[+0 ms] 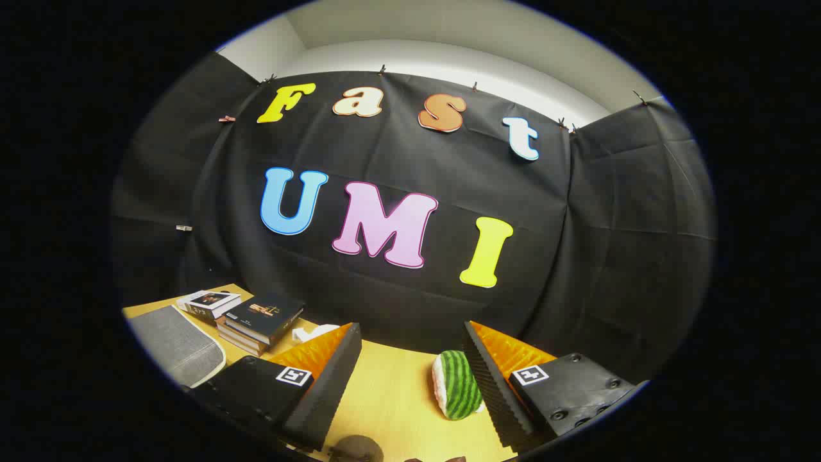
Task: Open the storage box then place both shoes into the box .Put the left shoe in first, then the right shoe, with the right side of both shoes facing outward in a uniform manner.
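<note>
My gripper (pixel 410 340) is open, its two fingers spread wide with bare wooden table (pixel 391 398) between them. Nothing is held. A green striped, watermelon-patterned shoe (pixel 457 385) with a white and pink edge lies on the table just inside the right finger, partly hidden by it. A small white thing (pixel 312 332) peeks out behind the tip of the left finger; I cannot tell what it is. A dark rounded shape (pixel 356 449) sits low between the fingers, too cut off to identify.
Two stacks of books (pixel 260 321) lie on the table beyond the left finger. A grey fabric mat (pixel 176 343) lies further left of them. The black cloth wall stands close behind the table.
</note>
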The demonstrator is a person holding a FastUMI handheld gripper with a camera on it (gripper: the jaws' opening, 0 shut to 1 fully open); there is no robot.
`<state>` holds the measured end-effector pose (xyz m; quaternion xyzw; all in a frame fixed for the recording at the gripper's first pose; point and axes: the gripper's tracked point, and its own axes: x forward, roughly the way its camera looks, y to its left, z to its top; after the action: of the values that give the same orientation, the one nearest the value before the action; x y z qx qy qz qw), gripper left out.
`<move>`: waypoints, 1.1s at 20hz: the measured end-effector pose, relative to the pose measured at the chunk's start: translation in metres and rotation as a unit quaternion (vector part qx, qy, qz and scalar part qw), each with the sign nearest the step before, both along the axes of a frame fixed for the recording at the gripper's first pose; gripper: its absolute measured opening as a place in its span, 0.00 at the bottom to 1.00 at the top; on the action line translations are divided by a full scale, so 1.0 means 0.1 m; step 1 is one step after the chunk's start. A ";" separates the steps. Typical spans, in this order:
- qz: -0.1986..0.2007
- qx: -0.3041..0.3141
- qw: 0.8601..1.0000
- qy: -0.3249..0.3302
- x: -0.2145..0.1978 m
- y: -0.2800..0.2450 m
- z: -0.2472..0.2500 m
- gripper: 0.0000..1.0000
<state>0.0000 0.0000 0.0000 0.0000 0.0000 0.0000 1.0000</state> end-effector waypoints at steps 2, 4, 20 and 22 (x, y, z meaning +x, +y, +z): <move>-0.002 0.002 1.000 0.006 -0.01 0.00 -0.04 0.97; -0.003 0.002 1.000 0.010 0.00 -0.01 -0.07 0.97; -0.001 0.011 1.000 0.027 0.04 -0.01 -0.19 0.97; 0.003 0.013 0.999 0.030 0.06 0.01 -0.20 0.97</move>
<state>0.0056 0.0012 -0.0204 0.0130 0.0300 0.0030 0.9995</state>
